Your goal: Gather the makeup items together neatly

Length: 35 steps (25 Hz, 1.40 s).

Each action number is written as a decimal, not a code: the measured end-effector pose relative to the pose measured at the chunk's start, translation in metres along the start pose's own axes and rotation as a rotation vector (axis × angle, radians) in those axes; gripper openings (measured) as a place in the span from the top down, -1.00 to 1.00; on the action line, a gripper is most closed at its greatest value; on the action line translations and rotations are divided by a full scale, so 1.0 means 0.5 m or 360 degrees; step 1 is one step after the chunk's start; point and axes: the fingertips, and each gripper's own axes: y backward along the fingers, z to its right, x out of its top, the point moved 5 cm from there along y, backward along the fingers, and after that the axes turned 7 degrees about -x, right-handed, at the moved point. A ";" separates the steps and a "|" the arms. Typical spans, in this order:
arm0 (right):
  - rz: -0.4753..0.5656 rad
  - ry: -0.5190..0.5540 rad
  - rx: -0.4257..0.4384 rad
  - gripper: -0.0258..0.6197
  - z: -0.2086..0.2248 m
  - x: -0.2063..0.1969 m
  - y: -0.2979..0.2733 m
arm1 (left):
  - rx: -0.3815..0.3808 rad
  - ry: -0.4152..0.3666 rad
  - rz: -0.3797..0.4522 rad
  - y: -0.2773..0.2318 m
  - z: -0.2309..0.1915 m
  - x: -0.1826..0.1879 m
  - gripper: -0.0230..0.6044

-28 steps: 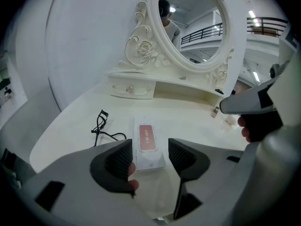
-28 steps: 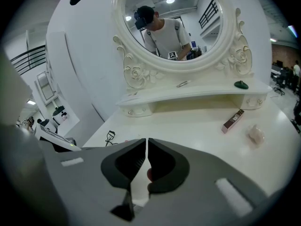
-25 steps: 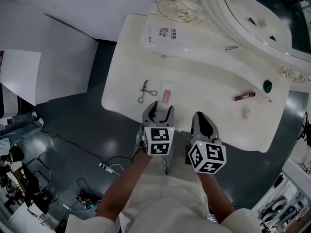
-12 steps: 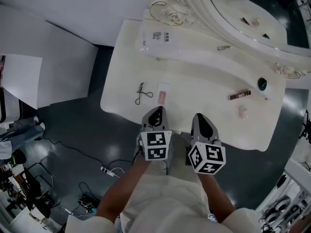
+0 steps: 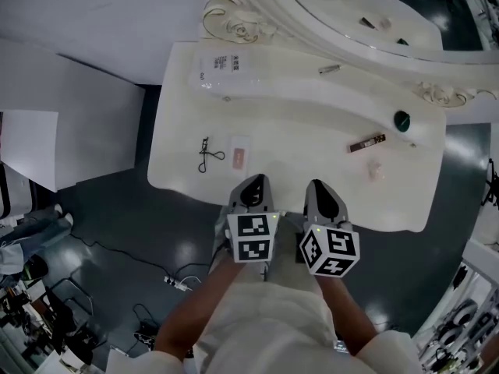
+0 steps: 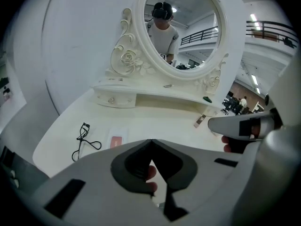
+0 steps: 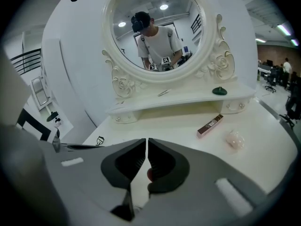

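Even overhead light is falling on the white table (image 5: 312,146), casting soft shadows, while the dark floor (image 5: 117,232) is throwing back small glints. Both gripper views are bending at their black edges, and lamps (image 7: 163,7) are shining in the mirror (image 6: 188,32).

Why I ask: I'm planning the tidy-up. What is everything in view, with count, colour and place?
table: 1, white, ahead of the person
mirror: 1, white carved frame, at the table's back
packet: 1, white, back left corner
clip: 1, silvery, on the shelf under the mirror
knob: 1, dark green, shelf's right end
curler: 1, black, front left
sachet: 1, white with pink label, right of the curler
tube: 1, brown, right side
puff: 1, pale pink, nearer than the tube
tongs: 2, grey, shut, empty, at the front edge: left tongs, right tongs
forearms: 2, bare, behind the tongs
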 end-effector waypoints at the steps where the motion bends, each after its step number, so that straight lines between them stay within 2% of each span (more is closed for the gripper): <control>1: 0.0006 -0.0007 -0.0012 0.87 0.008 0.002 0.001 | -0.0009 -0.0010 -0.0011 -0.002 0.010 0.002 0.90; 6: 0.0034 -0.0056 -0.0058 0.86 0.045 0.012 0.001 | -0.0071 -0.0054 -0.0060 -0.013 0.050 0.005 0.90; 17: 0.0059 -0.0140 -0.0114 0.84 0.108 0.024 -0.016 | -0.0159 -0.0112 -0.0076 -0.040 0.110 0.033 0.90; 28: 0.0033 -0.0262 -0.0291 0.51 0.161 0.026 -0.068 | -0.0174 -0.0117 -0.0102 -0.070 0.124 0.052 0.90; 35: 0.0024 -0.0356 -0.0413 0.47 0.186 0.029 -0.104 | -0.0189 -0.0169 -0.0127 -0.087 0.129 0.056 0.90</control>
